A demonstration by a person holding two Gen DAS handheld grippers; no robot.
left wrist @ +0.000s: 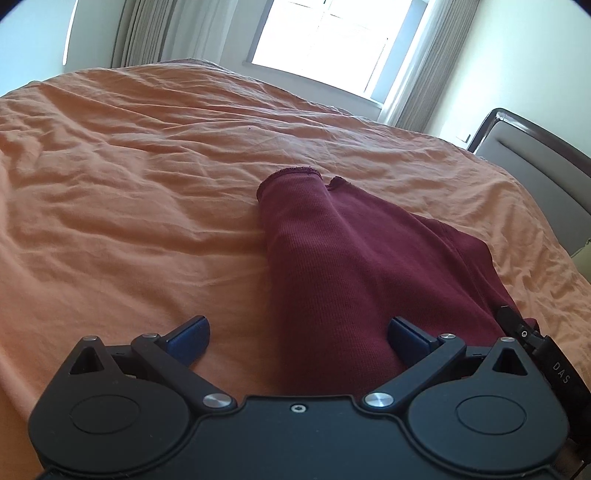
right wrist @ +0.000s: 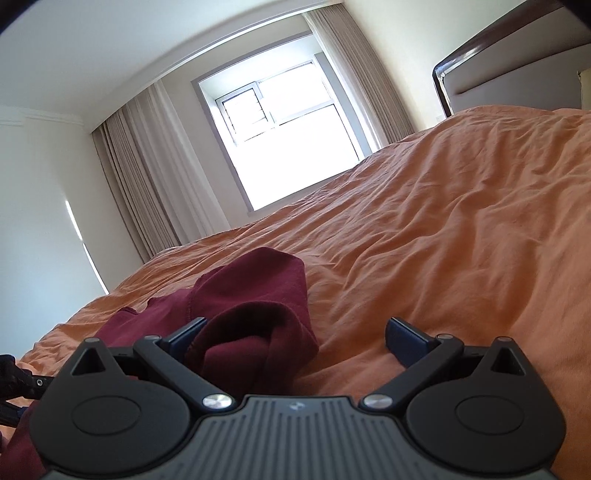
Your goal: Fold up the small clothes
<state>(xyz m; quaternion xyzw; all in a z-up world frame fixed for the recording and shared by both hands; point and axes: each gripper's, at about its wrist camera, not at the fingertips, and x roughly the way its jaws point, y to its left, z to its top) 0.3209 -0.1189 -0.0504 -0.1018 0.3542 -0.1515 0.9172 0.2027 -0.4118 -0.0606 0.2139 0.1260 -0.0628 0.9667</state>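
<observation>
Lying on the orange bedspread (left wrist: 122,192), the maroon garment (left wrist: 332,266) stretches lengthwise away from the left tongs (left wrist: 298,334), its long axis running from the near edge of the bed toward the window (left wrist: 332,33). In the left wrist view a sleeve-like tube of ribbed cloth runs up the middle of the frame and ends in a hemmed open cuff that points toward the far side of the bed. The wider body of the garment spreads to the right of that tube, toward the headboard (left wrist: 535,162).

The left tongs stand wide open, gripping nothing. The blue pad (left wrist: 404,338) on the right side rests at or over the near end of the maroon cloth, while the other blue pad sits over bare bedspread just left of it.

From the right wrist view the garment (right wrist: 255,314) shows bunched and rumpled, one rounded fold heaped over another, lying left of centre. The right tongs (right wrist: 295,338) are likewise spread wide with nothing clamped; the left blue finger (right wrist: 184,338) is against the bunched edge of the cloth, and the right one hangs over plain bedspread (right wrist: 461,240). A dark part of the other tool shows at the left edge of that view. Beige curtains (right wrist: 147,177) flank the window.
</observation>
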